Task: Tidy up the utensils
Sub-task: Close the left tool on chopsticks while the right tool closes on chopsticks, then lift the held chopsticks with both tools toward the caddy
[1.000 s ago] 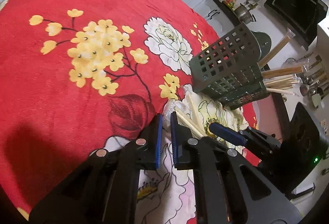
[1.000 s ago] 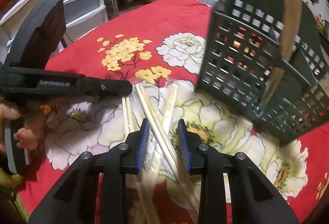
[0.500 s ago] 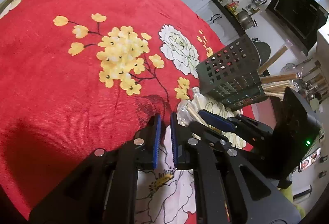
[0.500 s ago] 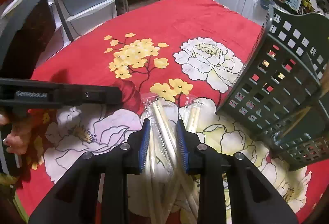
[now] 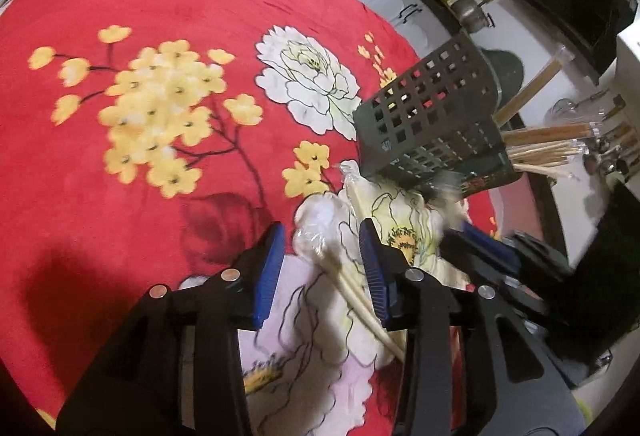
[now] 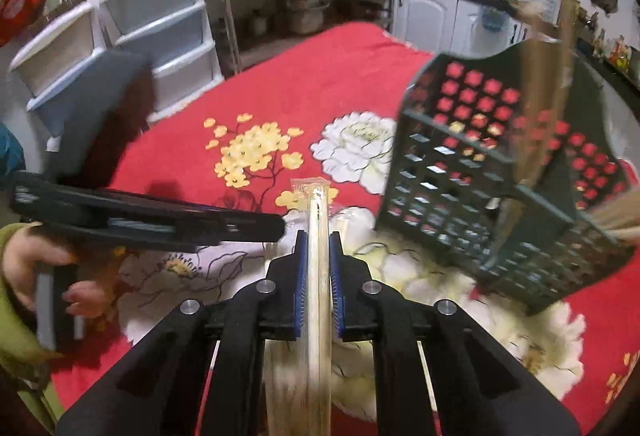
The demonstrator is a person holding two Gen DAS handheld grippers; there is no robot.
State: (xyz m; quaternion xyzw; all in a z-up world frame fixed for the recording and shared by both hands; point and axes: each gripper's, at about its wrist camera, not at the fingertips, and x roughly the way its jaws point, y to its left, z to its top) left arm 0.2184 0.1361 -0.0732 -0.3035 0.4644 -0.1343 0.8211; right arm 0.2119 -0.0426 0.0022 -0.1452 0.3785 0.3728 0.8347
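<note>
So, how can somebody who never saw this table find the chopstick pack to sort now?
Find the green basket on the red cloth. Left of it, the right gripper pinches one wrapped chopstick pack, lifted; the other pack lies flat.

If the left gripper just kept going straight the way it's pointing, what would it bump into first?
Probably the plastic-wrapped chopsticks lying between the open left gripper's fingers on the red floral cloth. Past them, the green utensil basket stands slightly right of that line; depth is unclear.
</note>
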